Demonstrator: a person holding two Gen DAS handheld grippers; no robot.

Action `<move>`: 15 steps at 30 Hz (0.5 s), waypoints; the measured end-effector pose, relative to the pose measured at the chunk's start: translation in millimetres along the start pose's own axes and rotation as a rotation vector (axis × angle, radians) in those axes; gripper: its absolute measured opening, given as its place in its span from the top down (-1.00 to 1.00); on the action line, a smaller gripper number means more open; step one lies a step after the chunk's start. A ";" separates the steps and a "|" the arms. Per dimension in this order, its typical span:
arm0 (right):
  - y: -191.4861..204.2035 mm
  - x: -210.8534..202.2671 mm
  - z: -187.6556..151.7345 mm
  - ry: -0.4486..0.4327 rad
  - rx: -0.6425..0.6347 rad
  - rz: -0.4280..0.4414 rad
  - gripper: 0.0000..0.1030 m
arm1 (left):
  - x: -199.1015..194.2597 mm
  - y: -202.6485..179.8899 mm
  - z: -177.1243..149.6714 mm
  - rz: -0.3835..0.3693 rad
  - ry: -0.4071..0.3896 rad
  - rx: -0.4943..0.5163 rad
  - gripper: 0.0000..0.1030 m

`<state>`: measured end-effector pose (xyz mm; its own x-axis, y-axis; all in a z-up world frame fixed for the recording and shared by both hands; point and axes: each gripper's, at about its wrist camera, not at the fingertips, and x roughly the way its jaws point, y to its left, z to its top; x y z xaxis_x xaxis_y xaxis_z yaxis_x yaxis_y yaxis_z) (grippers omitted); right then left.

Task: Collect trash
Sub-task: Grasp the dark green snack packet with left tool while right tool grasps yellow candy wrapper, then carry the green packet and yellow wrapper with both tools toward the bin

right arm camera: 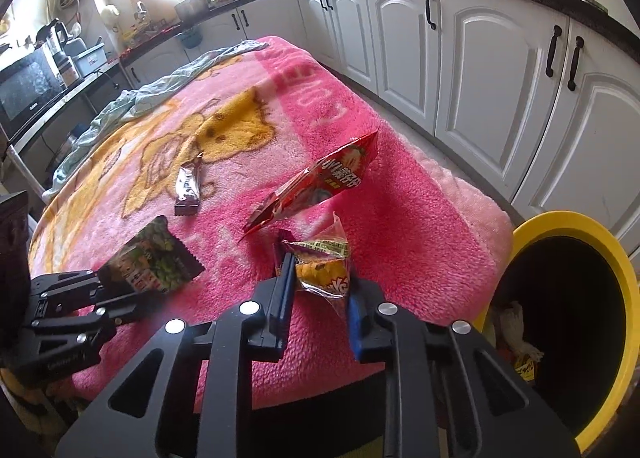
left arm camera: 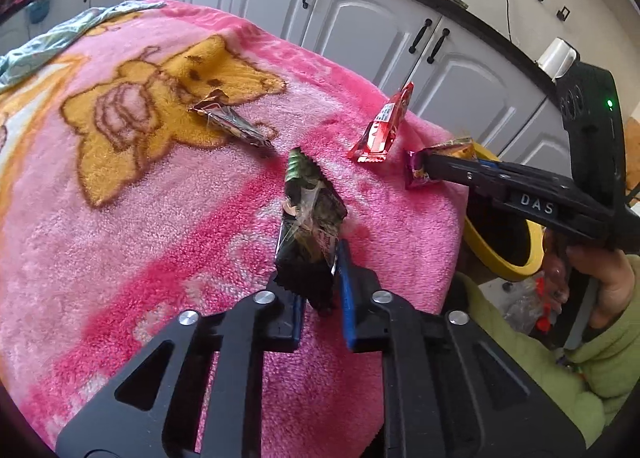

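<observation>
**noob_q:** Trash check, how far along is this? I count four wrappers on the pink blanket (right arm camera: 400,218) over the bench.

**binwatch:** Roughly halfway through this batch, I'd say. The left claw (left arm camera: 320,278) is clenched on the green wrapper (left arm camera: 308,210), which sticks up from between the blue pads (left arm camera: 347,298). From the right wrist view that same wrapper (right arm camera: 154,258) sits at the near left of the blanket, in the claw's tips.

**noob_q:** And the right one?

**binwatch:** The right claw (right arm camera: 320,290) has its pads pressed on the yellow wrapper (right arm camera: 324,270), near the blanket's edge by the bin. From the left wrist view you can see it poking past the tips (left arm camera: 452,154). So both are grasped, but I can't tell if either is actually clear of the blanket.

**noob_q:** What's untouched?

**binwatch:** Two pieces. The red wrapper (right arm camera: 320,178) stands tented just beyond the yellow one, and the brown wrapper (right arm camera: 188,190) lies further back on the bear print. No claw near either.

**noob_q:** Anything in the bin already?

**binwatch:** The yellow bin (right arm camera: 616,258) sits just off the blanket's right edge, and there's some crumpled stuff at the bottom, so a few bits look done. Can't make out what.

**noob_q:** So what's left?

**binwatch:** Drop these two in, then come back for red and brown. The right one has the short trip.
</observation>
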<state>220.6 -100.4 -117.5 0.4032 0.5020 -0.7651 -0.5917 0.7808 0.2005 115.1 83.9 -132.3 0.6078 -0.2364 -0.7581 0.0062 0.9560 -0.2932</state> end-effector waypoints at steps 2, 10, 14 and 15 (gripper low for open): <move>-0.3 -3.8 -0.8 0.001 -0.001 0.000 0.58 | -0.7 -0.1 0.4 -0.010 0.001 -0.004 0.85; -4.8 -30.2 0.6 -0.037 0.005 -0.005 0.58 | -14.9 -12.1 4.6 -0.027 -0.032 0.026 0.89; -5.8 -42.5 2.6 -0.061 0.001 -0.013 0.58 | -21.0 -18.8 7.2 -0.030 -0.049 0.038 0.90; -6.2 -46.3 3.1 -0.069 -0.001 -0.018 0.58 | -22.8 -21.8 8.2 -0.032 -0.054 0.045 0.90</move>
<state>207.8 -127.3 -81.4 0.4610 0.5127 -0.7244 -0.5844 0.7897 0.1870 107.6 69.9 -103.8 0.6488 -0.2580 -0.7159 0.0606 0.9553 -0.2893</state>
